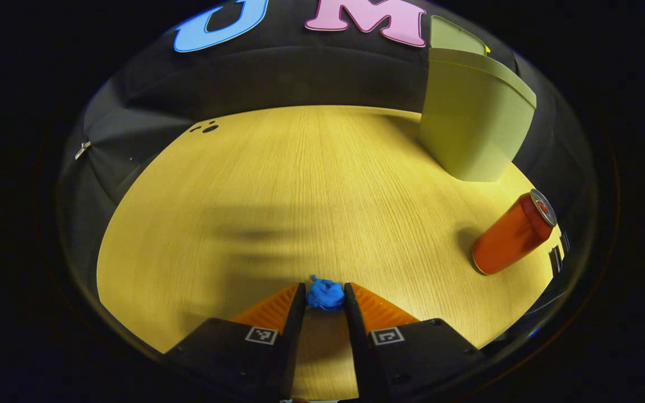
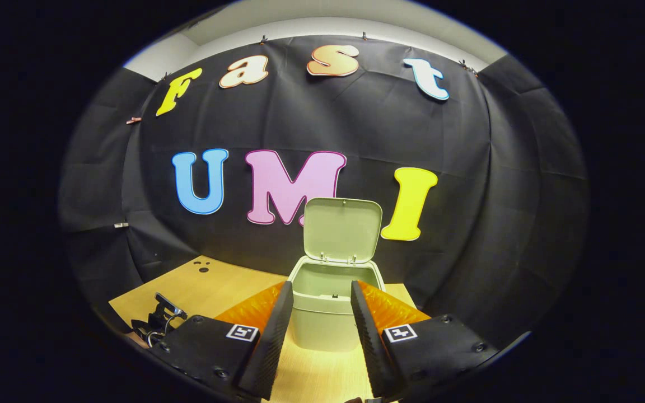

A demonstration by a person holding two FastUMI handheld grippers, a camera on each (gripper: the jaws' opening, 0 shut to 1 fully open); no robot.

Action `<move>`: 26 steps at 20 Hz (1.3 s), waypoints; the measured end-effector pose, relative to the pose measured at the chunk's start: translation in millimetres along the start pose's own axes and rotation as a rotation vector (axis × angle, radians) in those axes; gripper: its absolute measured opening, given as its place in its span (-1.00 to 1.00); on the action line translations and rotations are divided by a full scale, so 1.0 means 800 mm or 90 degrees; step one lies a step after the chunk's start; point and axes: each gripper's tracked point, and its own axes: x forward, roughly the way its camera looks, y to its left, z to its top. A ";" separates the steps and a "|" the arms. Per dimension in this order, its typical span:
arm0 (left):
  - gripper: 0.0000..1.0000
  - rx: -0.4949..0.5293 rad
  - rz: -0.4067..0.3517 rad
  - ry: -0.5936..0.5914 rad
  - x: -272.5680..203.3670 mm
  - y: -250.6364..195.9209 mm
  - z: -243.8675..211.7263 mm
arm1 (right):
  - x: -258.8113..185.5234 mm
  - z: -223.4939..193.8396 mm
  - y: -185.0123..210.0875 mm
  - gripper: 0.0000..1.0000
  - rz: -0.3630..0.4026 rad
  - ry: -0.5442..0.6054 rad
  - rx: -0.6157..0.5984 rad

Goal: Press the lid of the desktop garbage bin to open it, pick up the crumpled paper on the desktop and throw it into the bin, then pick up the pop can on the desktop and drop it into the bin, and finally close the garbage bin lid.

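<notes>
Crumpled paper [image 1: 325,295], seemingly in left claw [image 1: 325,292]

A: What stands in the way on the table [image 1: 300,184]?
B: The bin [image 1: 471,129] at the far right corner, lid [image 2: 342,229] upright, mouth open. The pop can [image 1: 513,232] lies tilted near the right edge.
A: And free room?
B: The middle and left side are bare wood; a gap separates can and bin.

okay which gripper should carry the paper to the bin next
Left. Its fingers already pinch the blue crumpled paper above the table. The right gripper is open and empty, facing the bin, whose lid stands up.
</notes>
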 end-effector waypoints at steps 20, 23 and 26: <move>-0.12 -0.018 -0.081 -0.287 -0.162 -0.046 0.251 | 0.005 0.000 -0.006 0.33 0.005 -0.009 0.016; -0.13 -0.018 -0.102 -0.326 -0.182 -0.052 0.286 | 0.001 0.000 -0.010 0.33 -0.001 -0.010 0.019; -0.12 -0.008 -0.127 -0.358 -0.200 -0.061 0.319 | -0.002 -0.001 -0.015 0.33 -0.007 -0.009 0.019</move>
